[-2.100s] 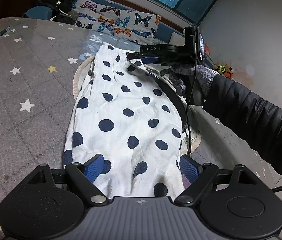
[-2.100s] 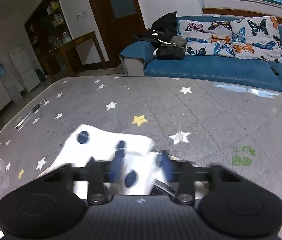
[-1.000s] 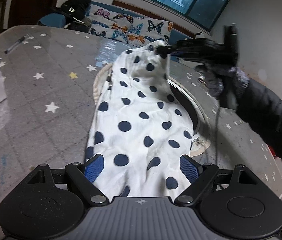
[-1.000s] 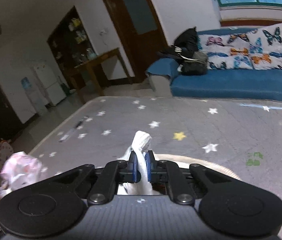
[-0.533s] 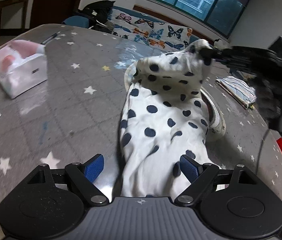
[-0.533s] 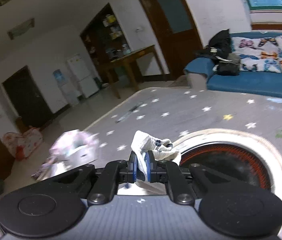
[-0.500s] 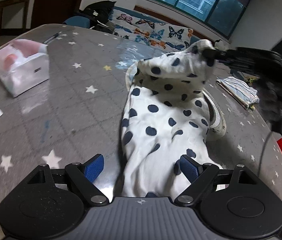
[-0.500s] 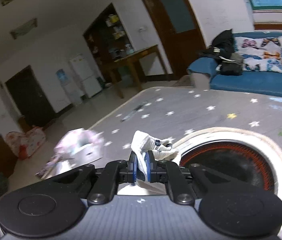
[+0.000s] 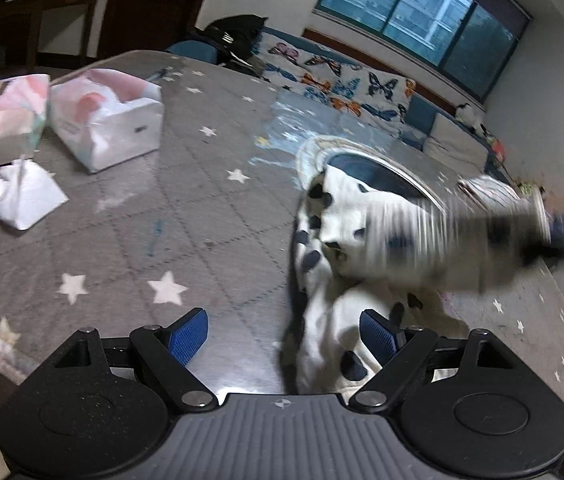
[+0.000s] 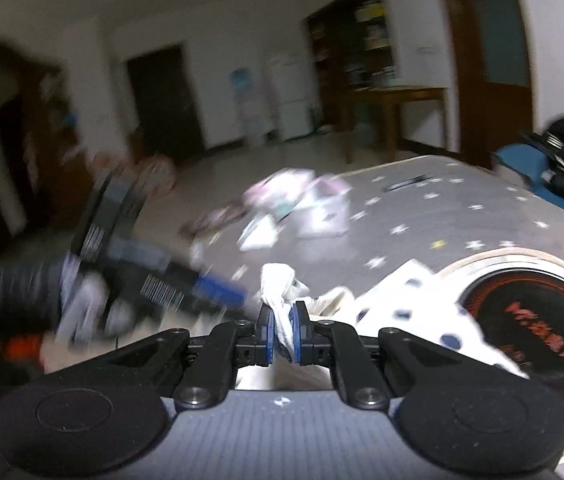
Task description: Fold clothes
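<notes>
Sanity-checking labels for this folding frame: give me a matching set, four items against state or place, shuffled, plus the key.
Column 1:
1. left tongs
2. right tongs
3. polka-dot garment
4. tissue boxes

Column 2:
A. far left on the star-print table
B. open, cloth lying between the blue pads
C. partly lifted, draped over the round inset
D. shut on a bunched white edge

Pairs: 1-B, 2-D, 3-C, 4-A

left gripper [image 9: 284, 334] jaws wide | polka-dot garment [image 9: 334, 320] bunched between | table [image 9: 186, 200]
</notes>
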Motion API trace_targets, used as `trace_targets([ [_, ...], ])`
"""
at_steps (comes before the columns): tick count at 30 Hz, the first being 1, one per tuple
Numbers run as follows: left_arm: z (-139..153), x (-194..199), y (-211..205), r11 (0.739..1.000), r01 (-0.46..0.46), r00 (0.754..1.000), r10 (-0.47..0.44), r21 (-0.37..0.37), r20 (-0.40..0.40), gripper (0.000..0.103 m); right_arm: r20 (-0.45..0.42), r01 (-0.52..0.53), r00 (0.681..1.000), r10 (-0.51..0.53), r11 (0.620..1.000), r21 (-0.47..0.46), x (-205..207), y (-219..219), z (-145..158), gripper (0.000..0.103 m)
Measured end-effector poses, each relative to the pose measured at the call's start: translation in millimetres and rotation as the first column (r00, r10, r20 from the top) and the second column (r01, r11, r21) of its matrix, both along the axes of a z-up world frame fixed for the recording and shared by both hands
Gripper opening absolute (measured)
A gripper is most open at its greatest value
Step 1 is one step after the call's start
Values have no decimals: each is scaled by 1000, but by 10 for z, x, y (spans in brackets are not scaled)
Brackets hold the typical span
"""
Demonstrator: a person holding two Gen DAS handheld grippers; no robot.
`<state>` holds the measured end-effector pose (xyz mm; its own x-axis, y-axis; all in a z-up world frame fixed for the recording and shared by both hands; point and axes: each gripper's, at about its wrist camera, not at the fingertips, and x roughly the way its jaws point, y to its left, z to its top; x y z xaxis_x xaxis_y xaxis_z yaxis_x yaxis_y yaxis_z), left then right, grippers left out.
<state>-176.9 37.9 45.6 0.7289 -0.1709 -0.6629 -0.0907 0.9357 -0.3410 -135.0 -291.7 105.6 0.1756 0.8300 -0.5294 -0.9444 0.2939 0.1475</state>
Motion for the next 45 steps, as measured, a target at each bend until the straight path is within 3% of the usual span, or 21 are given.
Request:
trace_targets([
  [4, 33, -63, 102, 1000, -30, 999, 30, 7, 11, 86, 114, -95, 987, 110, 987, -132, -358, 44, -156, 13],
  [7, 63, -75, 148, 999, -39, 999, 39, 6, 24, 87, 80, -126, 987, 141, 977, -170, -453, 40, -223, 25],
  [11, 122, -52, 164, 1000, -29, 998, 29, 1, 51, 87, 11, -148, 988, 152, 978, -144, -437, -12, -185, 26],
  [16, 201, 11, 105, 1000, 9, 996, -9, 0, 90, 87, 6, -15, 1000, 15, 990, -141, -249, 22, -141, 27],
  [18, 228, 41, 79, 1000, 14, 995, -14, -4, 101, 87, -21, 26, 999, -29, 990, -142, -148, 96, -185, 34],
  [21, 274, 69, 59, 1000, 20, 993, -19, -12, 119, 85, -10, 13, 1000, -15, 989, -144, -131, 263, -229, 36],
  [25, 300, 48, 89, 1000, 14, 991, -12, -19, 130, 85, 76, -11, 997, 26, 981, -192, -235, 537, -228, 42],
  [29, 277, 2, 130, 999, 6, 992, -1, -34, 126, 86, 102, 7, 995, 16, 976, -218, -226, 704, -288, 34],
  [31, 261, -22, 155, 999, 3, 992, 2, -40, 125, 87, 110, 35, 994, -9, 972, -234, -208, 748, -333, 16],
  [35, 234, -41, 215, 999, -12, 992, 18, -51, 122, 87, 100, 33, 995, -9, 971, -235, -241, 737, -349, 10],
  [40, 205, -42, 263, 998, -20, 992, 27, -63, 119, 87, 97, -13, 995, 28, 988, -152, -340, 653, -160, 6],
  [45, 155, -38, 273, 997, -24, 994, 31, -74, 107, 87, 126, -7, 991, 34, 979, -205, -395, 737, -266, 10],
])
